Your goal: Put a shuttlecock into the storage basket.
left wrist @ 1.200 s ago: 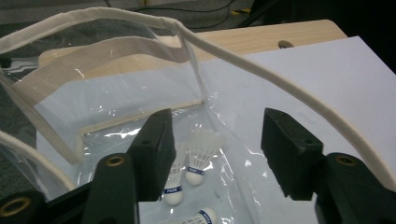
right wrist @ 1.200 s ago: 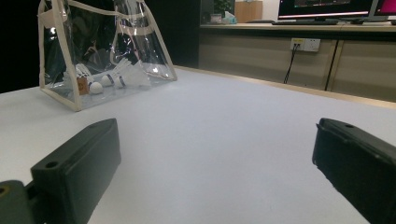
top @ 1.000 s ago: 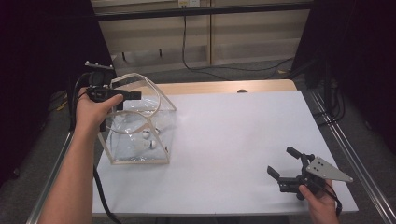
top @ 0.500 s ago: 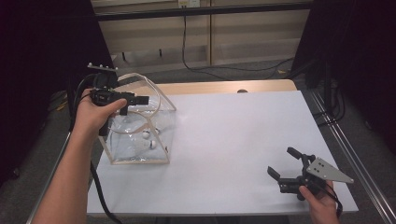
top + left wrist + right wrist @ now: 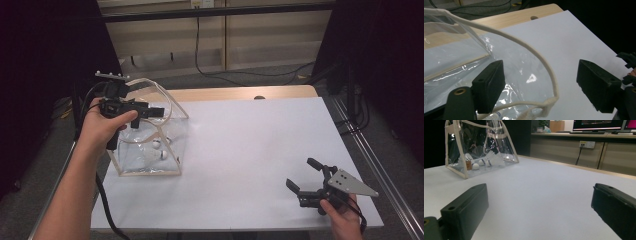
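A clear plastic bag (image 5: 150, 145) with cream trim stands at the table's left, with white shuttlecocks (image 5: 159, 147) lying in its bottom. My left gripper (image 5: 156, 111) hovers level over the bag's top. In the left gripper view its jaws (image 5: 541, 68) stand apart and have just been opening. The bag's cream handle (image 5: 534, 50) runs between them, and neither pad touches it. My right gripper (image 5: 302, 174) rests low at the table's front right, open, with nothing between its jaws (image 5: 539, 195). From there the bag (image 5: 481, 147) and shuttlecocks (image 5: 486, 160) lie far off.
A white sheet (image 5: 250, 140) covers the table, and a wooden strip (image 5: 225, 93) shows along its far edge. Metal rails (image 5: 380, 165) run along the right side. Cables trail from both grippers. Cabinets and a wall socket (image 5: 586, 144) stand beyond the table.
My left hand has shifted to the right across the top of the bag. The right hand has kept still.
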Tool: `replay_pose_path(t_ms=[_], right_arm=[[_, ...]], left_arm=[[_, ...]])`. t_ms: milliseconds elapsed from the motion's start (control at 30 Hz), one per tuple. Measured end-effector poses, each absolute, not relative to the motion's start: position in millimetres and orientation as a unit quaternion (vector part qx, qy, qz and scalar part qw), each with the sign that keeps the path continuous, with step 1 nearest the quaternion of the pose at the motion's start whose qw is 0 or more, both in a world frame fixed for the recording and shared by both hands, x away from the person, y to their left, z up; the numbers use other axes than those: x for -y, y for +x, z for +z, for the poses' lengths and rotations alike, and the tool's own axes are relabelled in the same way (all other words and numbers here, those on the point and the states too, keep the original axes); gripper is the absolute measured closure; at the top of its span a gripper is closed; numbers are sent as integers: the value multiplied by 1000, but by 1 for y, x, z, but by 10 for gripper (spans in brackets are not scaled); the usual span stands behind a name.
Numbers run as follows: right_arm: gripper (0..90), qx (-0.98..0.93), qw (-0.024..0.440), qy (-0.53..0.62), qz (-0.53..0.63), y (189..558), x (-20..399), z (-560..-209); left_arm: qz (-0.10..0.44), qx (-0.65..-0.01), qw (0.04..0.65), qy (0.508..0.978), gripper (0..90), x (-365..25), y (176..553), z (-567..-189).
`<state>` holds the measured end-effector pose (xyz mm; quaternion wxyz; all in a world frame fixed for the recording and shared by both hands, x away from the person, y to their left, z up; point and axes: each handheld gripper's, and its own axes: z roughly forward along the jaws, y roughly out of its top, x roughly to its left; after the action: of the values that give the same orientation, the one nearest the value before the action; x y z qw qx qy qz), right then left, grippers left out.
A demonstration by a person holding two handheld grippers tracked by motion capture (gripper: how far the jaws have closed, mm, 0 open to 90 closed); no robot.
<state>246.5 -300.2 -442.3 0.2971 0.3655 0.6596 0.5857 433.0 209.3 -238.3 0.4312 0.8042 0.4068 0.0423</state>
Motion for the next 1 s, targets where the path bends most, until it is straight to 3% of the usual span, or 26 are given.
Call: replay_pose_path(t_ms=[1000], right_arm=[[10,-659,298,366,585,245,300,-442]], left_arm=[[0,-345,470,813,112,-193,415,-245]])
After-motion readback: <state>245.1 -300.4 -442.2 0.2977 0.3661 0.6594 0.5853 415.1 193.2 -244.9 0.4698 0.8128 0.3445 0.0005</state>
